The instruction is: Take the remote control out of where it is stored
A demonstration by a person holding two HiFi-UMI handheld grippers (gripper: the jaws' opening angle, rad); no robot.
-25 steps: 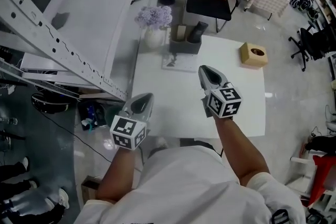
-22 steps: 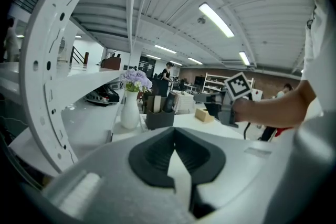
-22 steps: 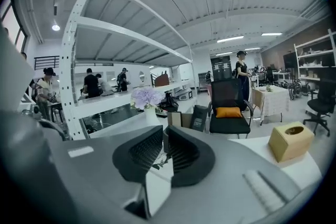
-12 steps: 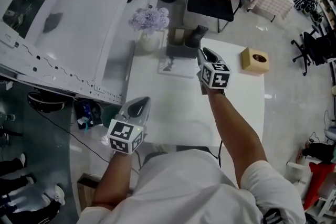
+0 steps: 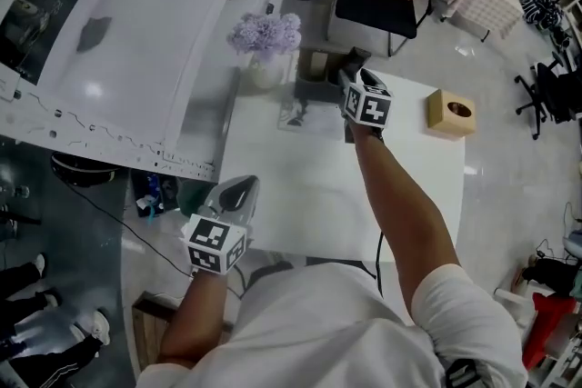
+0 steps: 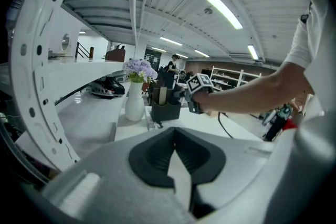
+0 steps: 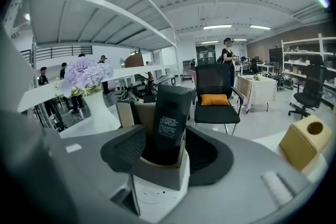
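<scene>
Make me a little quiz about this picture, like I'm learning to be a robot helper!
1. True or false: the remote control lies flat on the table.
2. Which stands beside the holder? A) flower vase B) teapot C) lamp
3. Fill in: the right gripper has its jaws ___ around the remote control.
Key: 1 false, it stands upright in the holder. 2 A. 3 open; they have just been opening.

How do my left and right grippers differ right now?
Reach: the right gripper is out at the holder across the table; the left gripper hangs by the table's near corner. Jaws: the right gripper's have just been opening and stand apart either side of the remote control, not gripping; the left gripper's are together, empty. Both point forward.
</scene>
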